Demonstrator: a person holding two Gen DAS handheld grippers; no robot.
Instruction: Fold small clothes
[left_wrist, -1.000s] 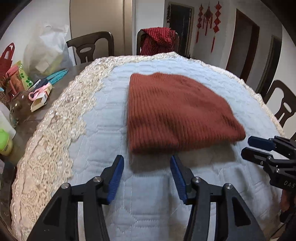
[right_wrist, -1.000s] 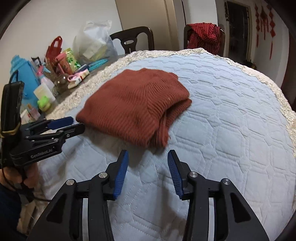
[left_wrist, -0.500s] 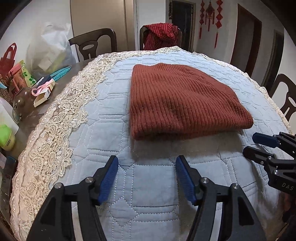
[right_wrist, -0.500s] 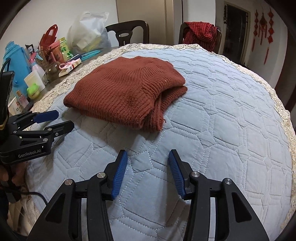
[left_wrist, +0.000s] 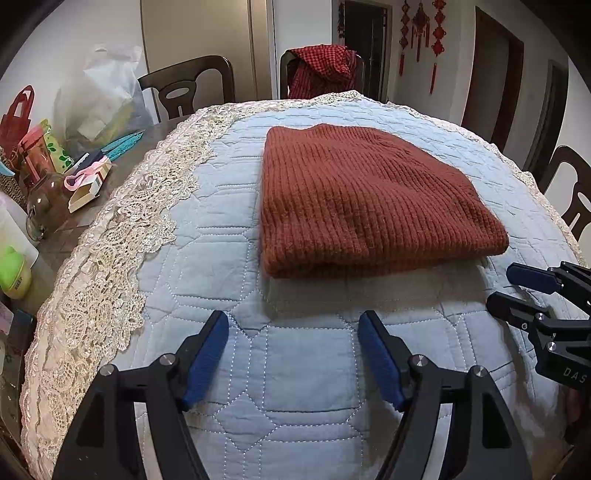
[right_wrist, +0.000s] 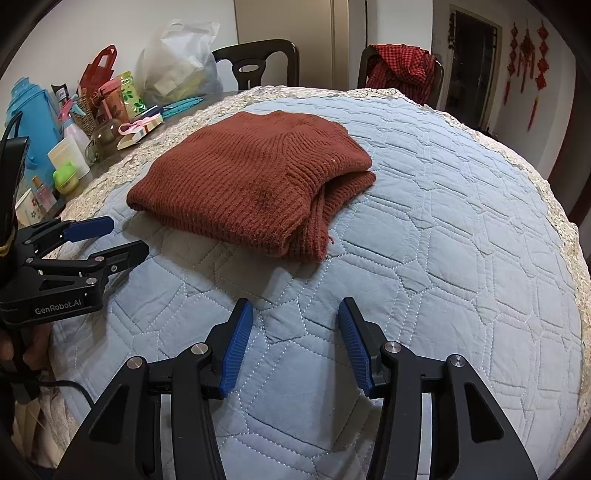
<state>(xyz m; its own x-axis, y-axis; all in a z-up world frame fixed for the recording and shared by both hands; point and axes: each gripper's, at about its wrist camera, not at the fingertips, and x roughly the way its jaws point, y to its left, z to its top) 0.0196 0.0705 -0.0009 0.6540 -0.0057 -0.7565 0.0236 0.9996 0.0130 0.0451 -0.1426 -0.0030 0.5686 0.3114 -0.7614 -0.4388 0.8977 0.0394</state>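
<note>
A rust-red knitted sweater (left_wrist: 365, 199) lies folded into a thick rectangle on the light blue quilted cover (left_wrist: 295, 369); it also shows in the right wrist view as the sweater (right_wrist: 251, 181), its folded layers facing the camera. My left gripper (left_wrist: 293, 325) hovers just short of its near edge, jaws opening, nothing between them. My right gripper (right_wrist: 295, 314) stands short of the sweater's right corner, jaws opening too, empty. Each gripper appears in the other's view: the right gripper (left_wrist: 511, 286), the left gripper (right_wrist: 122, 236).
A lace border (left_wrist: 110, 266) edges the cover. At the left stand a jar (left_wrist: 44, 206), a green cup (left_wrist: 14, 273), a gift box (left_wrist: 88, 184), bags (left_wrist: 107, 99) and a blue flask (right_wrist: 33, 118). Chairs (left_wrist: 188, 88) stand behind, one draped with checked red cloth (left_wrist: 321, 70).
Both grippers' jaws have spread wider, the left more than the right. The sweater lies as before, with nothing on it or holding it.
</note>
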